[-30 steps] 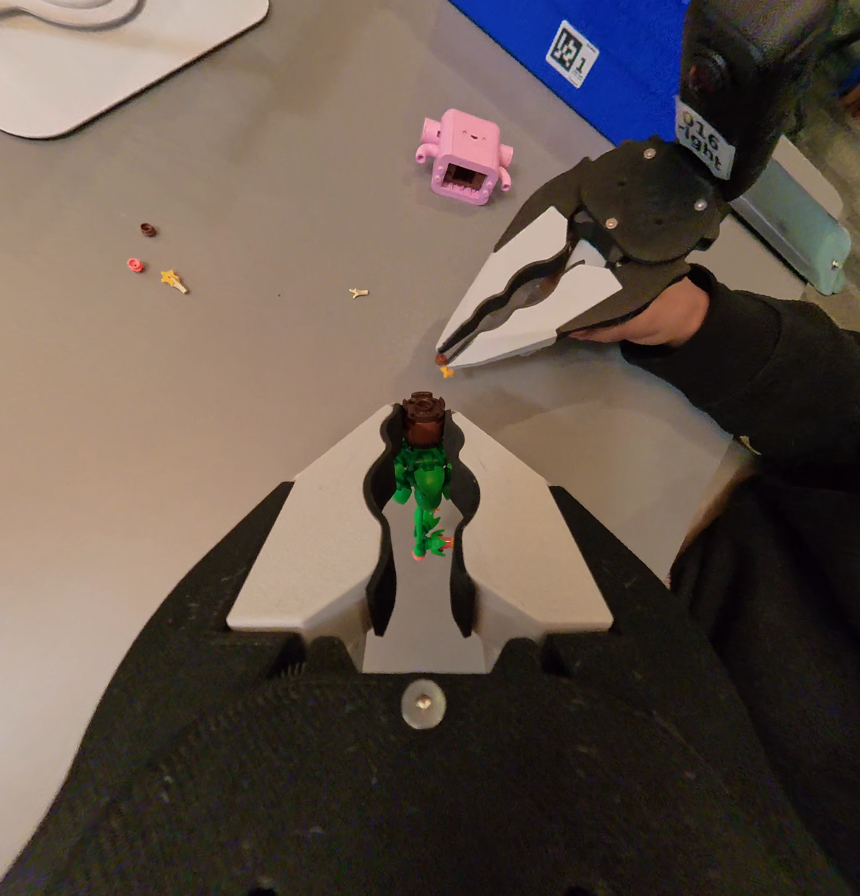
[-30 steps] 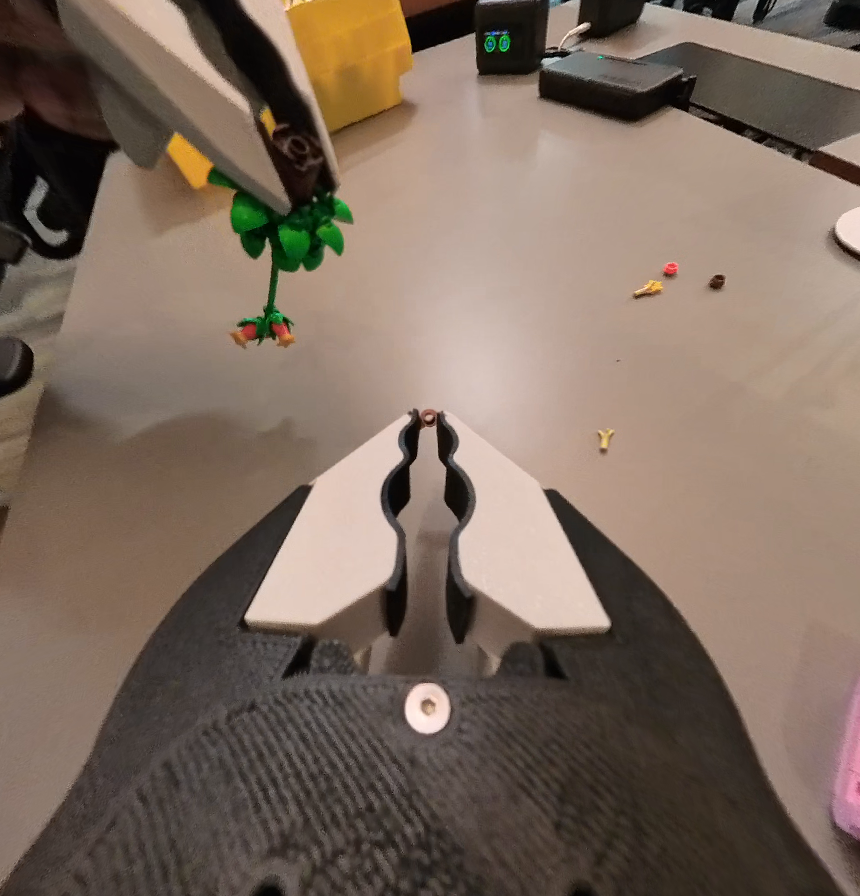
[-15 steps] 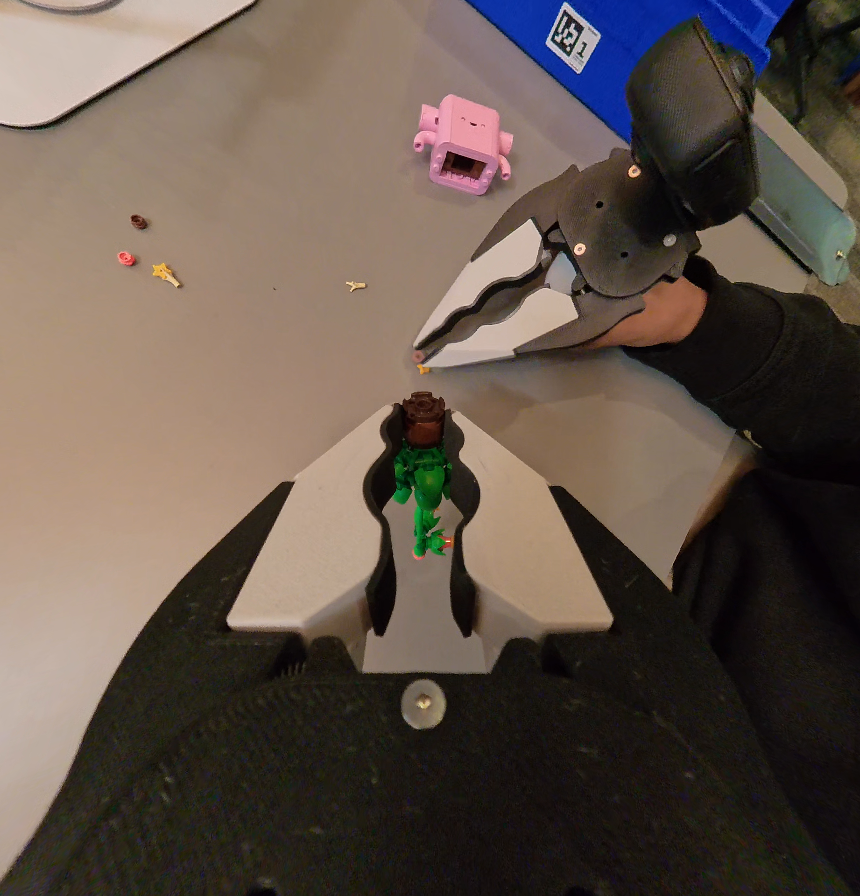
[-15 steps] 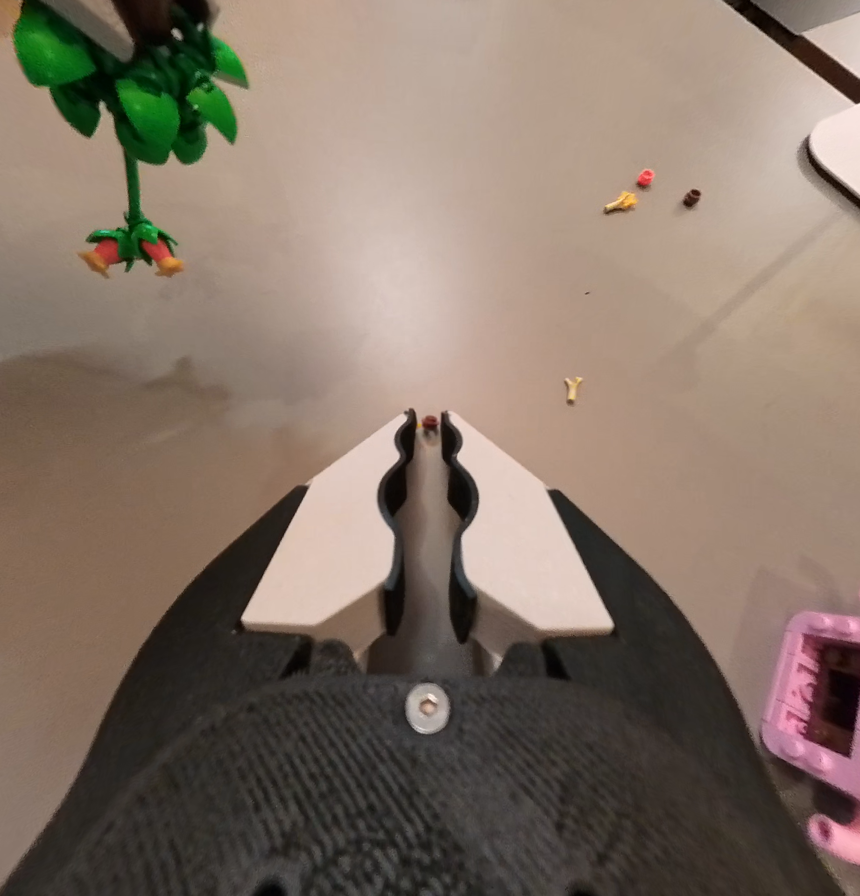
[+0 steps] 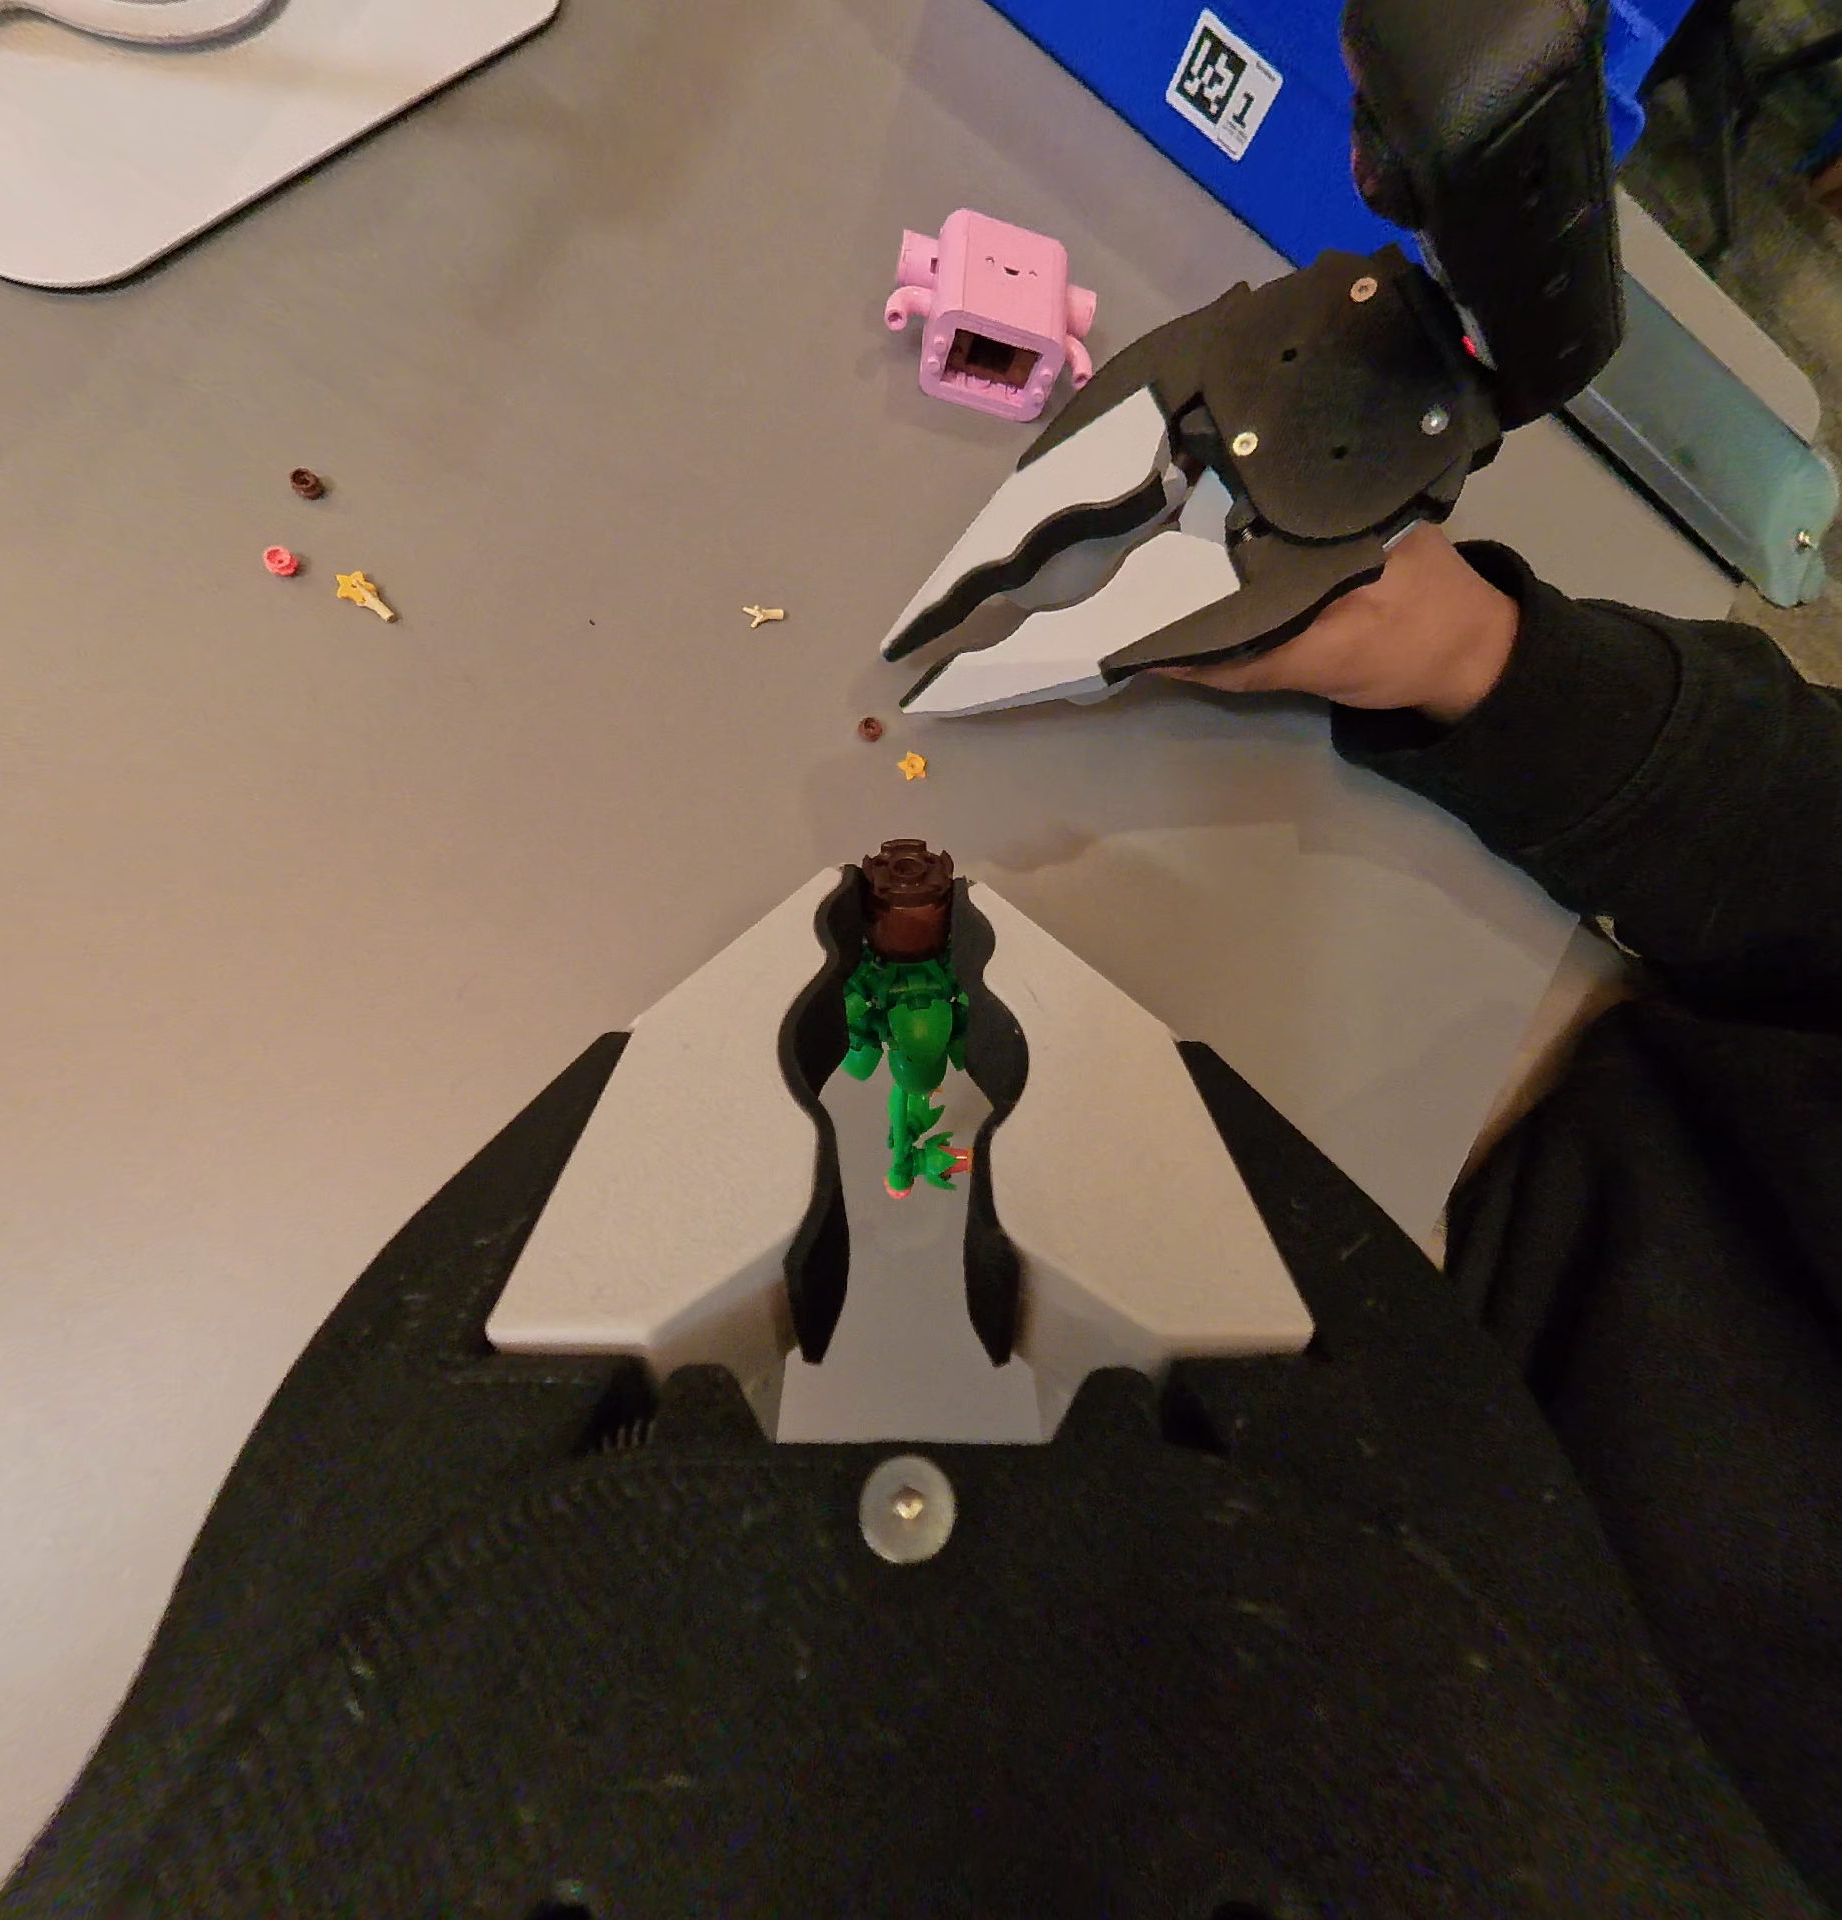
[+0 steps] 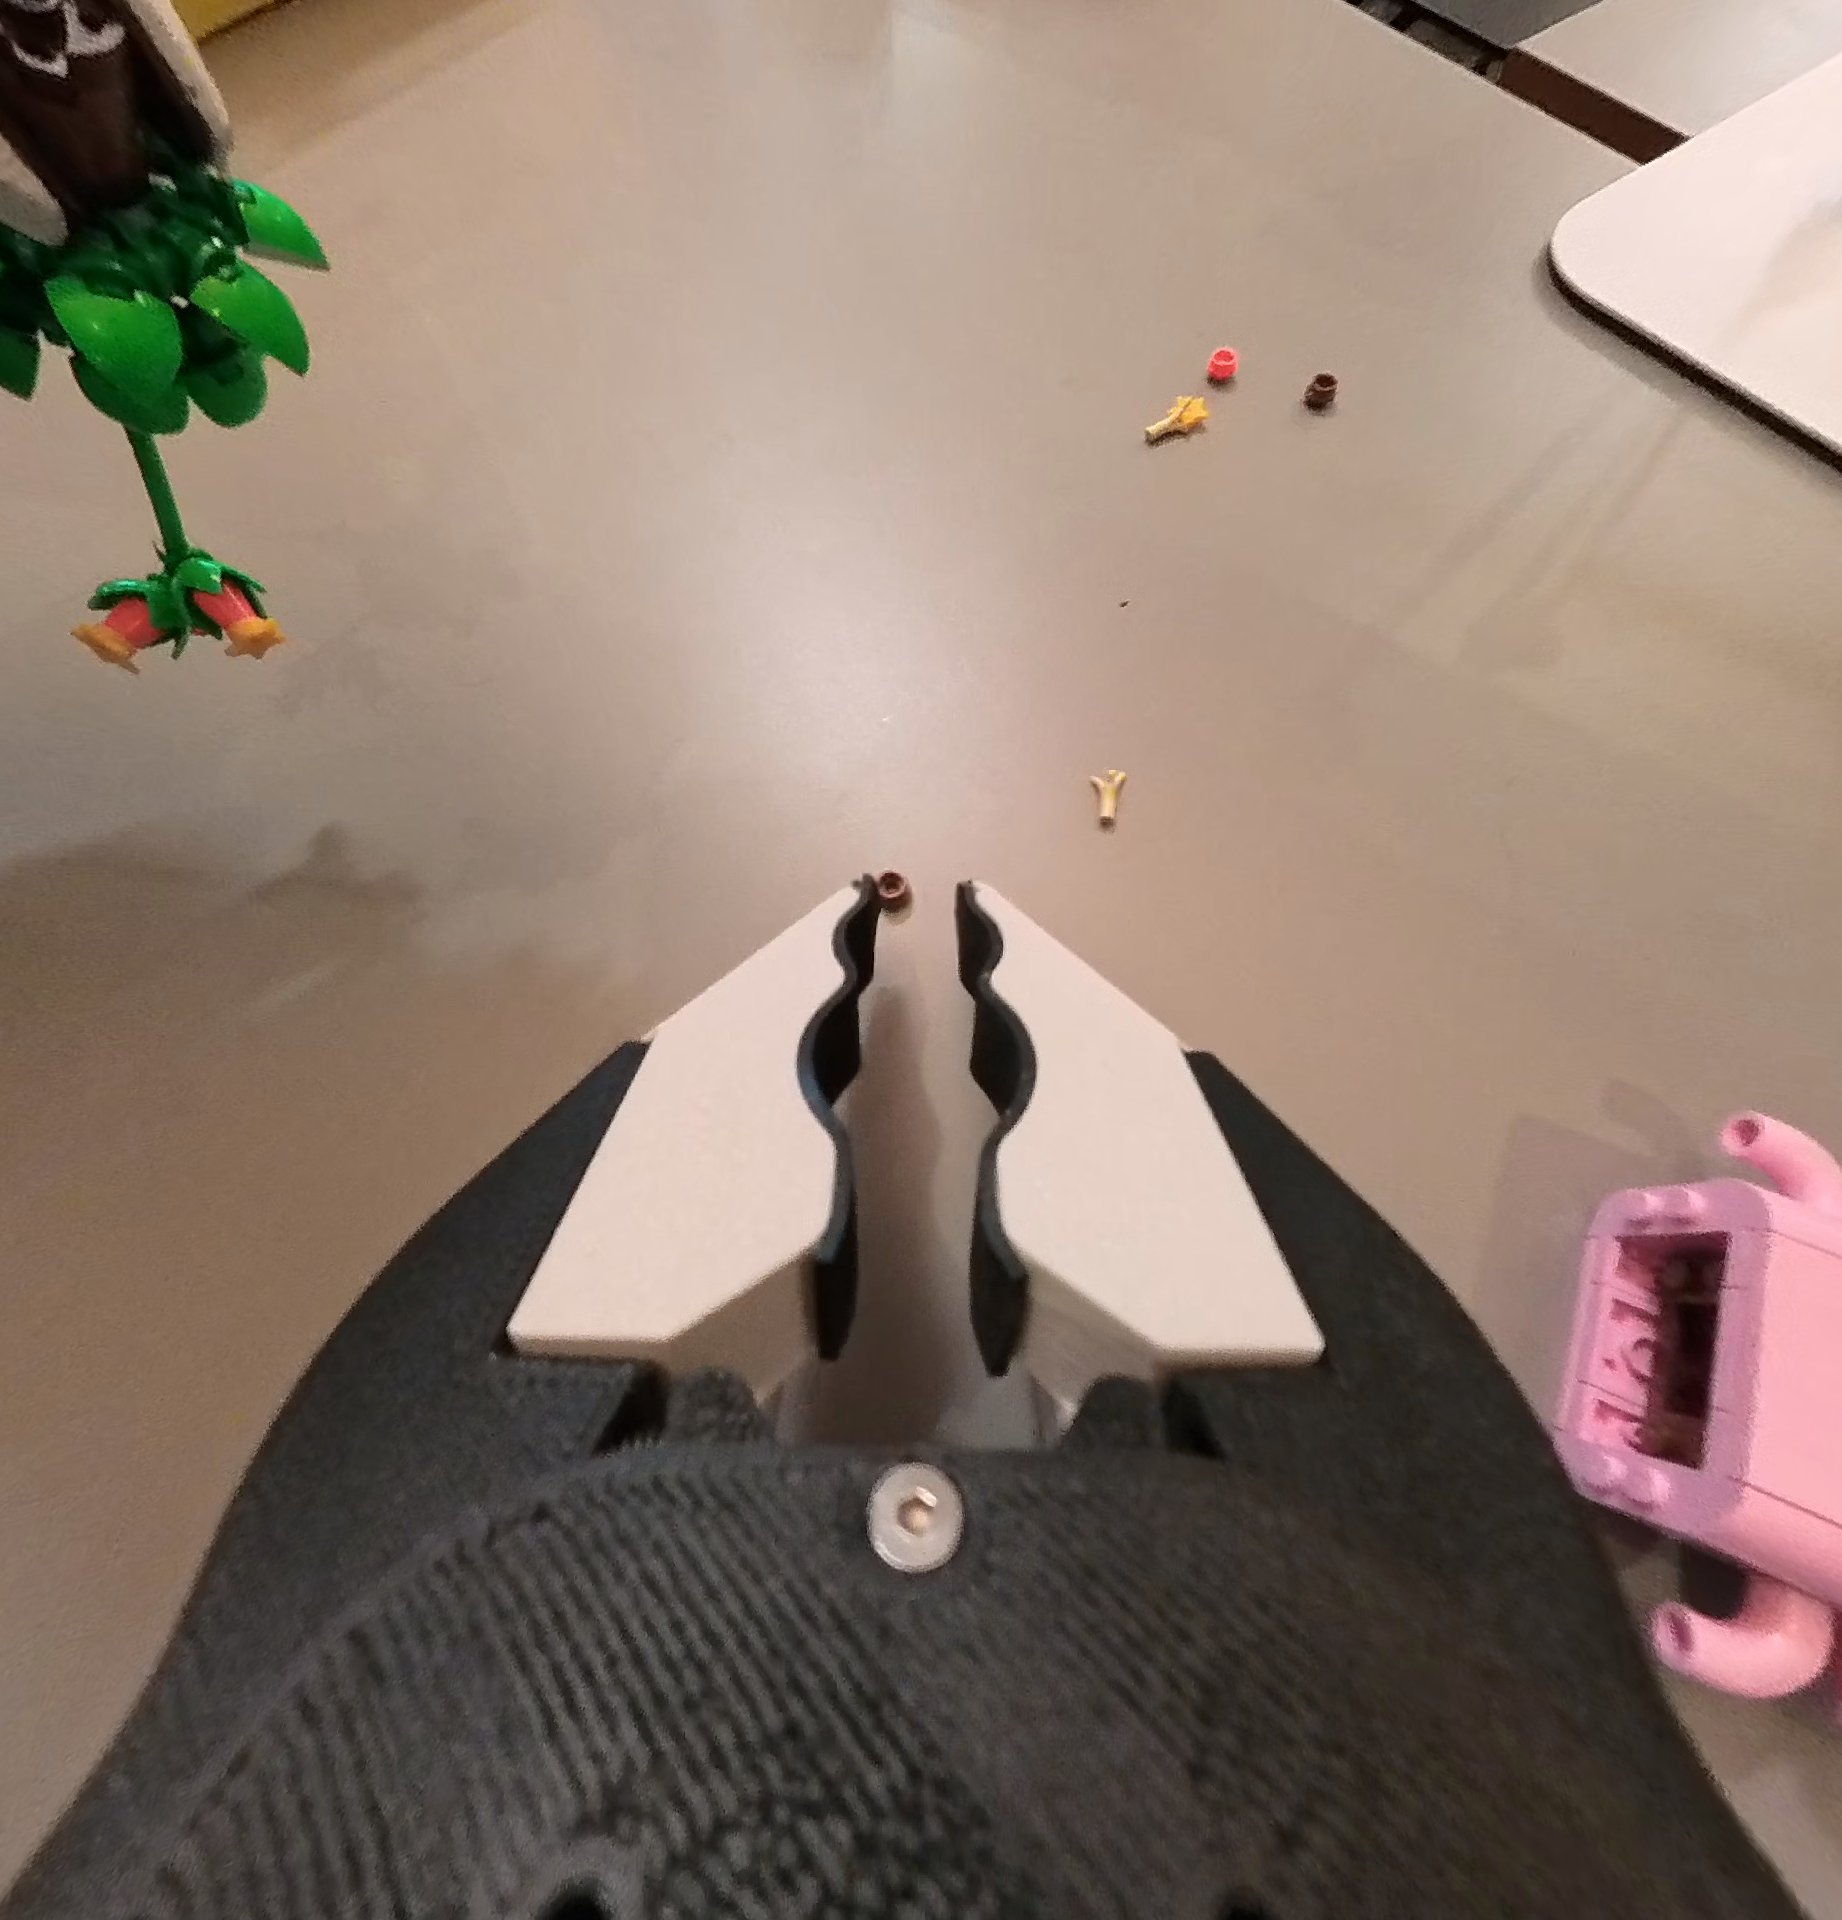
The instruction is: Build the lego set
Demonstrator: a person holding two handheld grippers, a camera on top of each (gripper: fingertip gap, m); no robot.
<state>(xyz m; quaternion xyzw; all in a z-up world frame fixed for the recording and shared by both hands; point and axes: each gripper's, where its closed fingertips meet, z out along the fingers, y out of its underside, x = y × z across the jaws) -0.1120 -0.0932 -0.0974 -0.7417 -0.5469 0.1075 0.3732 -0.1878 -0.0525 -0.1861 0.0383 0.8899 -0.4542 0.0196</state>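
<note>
Plant [image 5: 904,997] clamped in left claw [image 5: 904,883]; right claw [image 6: 909,896] parted.

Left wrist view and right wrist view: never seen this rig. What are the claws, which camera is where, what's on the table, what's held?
No robot here: a person holds a two-finger claw in each hand, and each claw carries a camera looking along its fingers.

The left wrist view shows the left claw shut on a green lego plant, gripped by its brown round base. Farther off is the right claw, held in the person's hand.

The right wrist view shows that right claw open, tips low over the grey table, with a tiny brown stud by one fingertip.

Also on the table: a pink lego figure, a yellow star piece and a few more loose bits.
</note>
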